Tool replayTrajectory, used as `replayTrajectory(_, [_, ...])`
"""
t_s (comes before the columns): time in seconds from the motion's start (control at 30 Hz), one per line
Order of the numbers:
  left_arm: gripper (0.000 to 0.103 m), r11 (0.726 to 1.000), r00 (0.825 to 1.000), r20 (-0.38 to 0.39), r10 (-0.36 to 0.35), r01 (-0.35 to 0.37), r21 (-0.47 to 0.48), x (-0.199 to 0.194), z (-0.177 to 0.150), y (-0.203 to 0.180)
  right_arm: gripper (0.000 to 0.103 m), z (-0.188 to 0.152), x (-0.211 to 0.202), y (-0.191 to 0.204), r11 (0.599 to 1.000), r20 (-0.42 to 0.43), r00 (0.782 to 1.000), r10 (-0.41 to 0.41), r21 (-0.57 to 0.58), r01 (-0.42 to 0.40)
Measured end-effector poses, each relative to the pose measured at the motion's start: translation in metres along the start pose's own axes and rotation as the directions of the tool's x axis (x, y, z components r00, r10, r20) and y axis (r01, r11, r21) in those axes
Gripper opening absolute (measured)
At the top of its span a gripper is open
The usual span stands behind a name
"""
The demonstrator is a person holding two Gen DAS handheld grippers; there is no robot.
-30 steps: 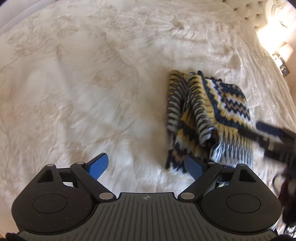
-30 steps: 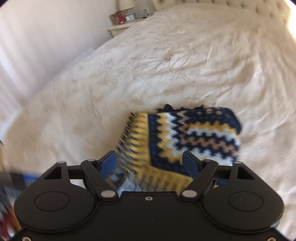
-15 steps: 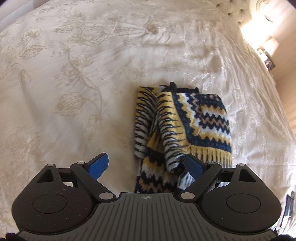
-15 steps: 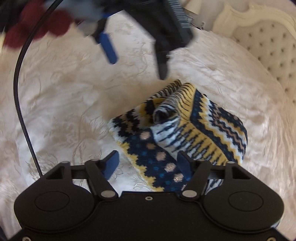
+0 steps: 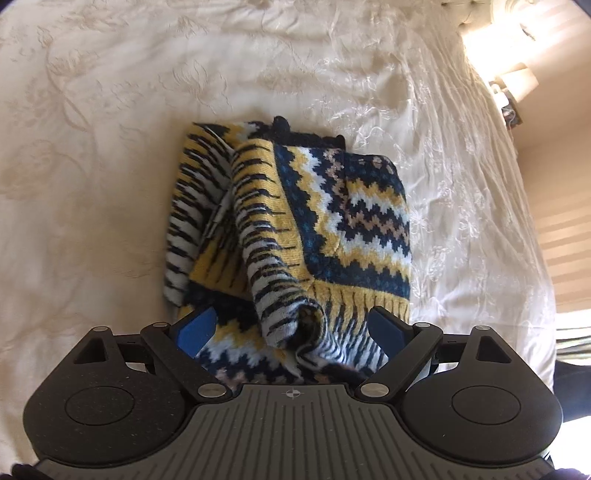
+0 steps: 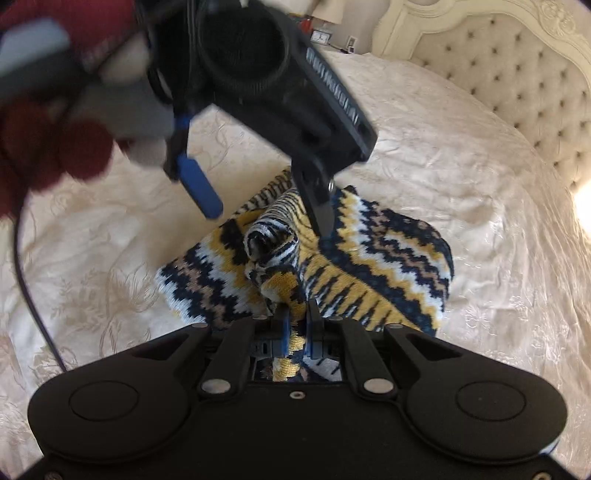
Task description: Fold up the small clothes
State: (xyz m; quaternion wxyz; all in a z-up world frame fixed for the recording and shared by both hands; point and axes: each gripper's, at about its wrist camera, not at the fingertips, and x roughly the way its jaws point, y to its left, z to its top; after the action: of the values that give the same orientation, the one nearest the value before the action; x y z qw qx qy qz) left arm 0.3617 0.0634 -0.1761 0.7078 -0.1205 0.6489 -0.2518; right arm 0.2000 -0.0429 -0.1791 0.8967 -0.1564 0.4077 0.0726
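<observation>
Navy, yellow and white zigzag-knit jumper (image 6: pixel 369 266) bunched mid-frame on cream embroidered bedspread (image 5: pixel 110 147), pinched at lower centre by clenched right gripper (image 6: pixel 295 321), straddled by spread, empty left gripper (image 5: pixel 291 328); thin pinch likely to slip and undo folds.

Near edge of knit sweater (image 5: pixel 332 229) hidden under left tongs (image 5: pixel 291 328) body in left wrist view; same in right wrist view, its near hem goes under right tongs (image 6: pixel 295 325) housing, only a sliver shows between the closed pads. Hand (image 6: pixel 55 147) in dark red glove top left is blurred and cut by frame edge. Small items on nightstand (image 6: pixel 321 35) behind the left tongs too small to identify. Lamp (image 5: pixel 517 81) at upper right washed out by glare. Bed (image 5: pixel 110 147) cut off on all sides.
</observation>
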Motion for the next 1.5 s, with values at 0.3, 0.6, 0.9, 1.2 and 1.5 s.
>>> replayTrajectory(0.3, [0.05,0.999,0.999,-0.008,-0.039,0.039,-0.028,0.035,0.024,0.001,0.013,0.001,0.004,0.001,0.998,-0.011,0.998,0.057,0.006,-0.057])
replayTrajectory(0.6, [0.014,0.988,0.987,0.158,-0.031,0.007,0.156,-0.016,0.02,-0.014,0.013,0.012,-0.008,0.007,0.993,0.05,0.992,0.111,0.044,-0.114])
replayTrajectory(0.9, [0.02,0.987,0.989,0.108,0.104,-0.116,0.114,0.008,0.031,0.034,0.016,0.03,0.059,0.045,0.963,-0.089,0.959,0.27,0.044,-0.267])
replayTrajectory(1.2, [0.038,0.983,0.97,0.22,0.104,-0.133,0.122,-0.019,0.028,0.041,0.057,0.015,0.038,-0.012,0.906,-0.005,0.931,0.365,0.232,-0.354])
replayTrajectory(1.5, [0.047,0.968,0.944,0.32,0.081,-0.151,0.2,-0.048,0.012,0.01,0.063,0.013,0.031,-0.094,0.85,0.085,0.959,0.269,0.447,-0.278])
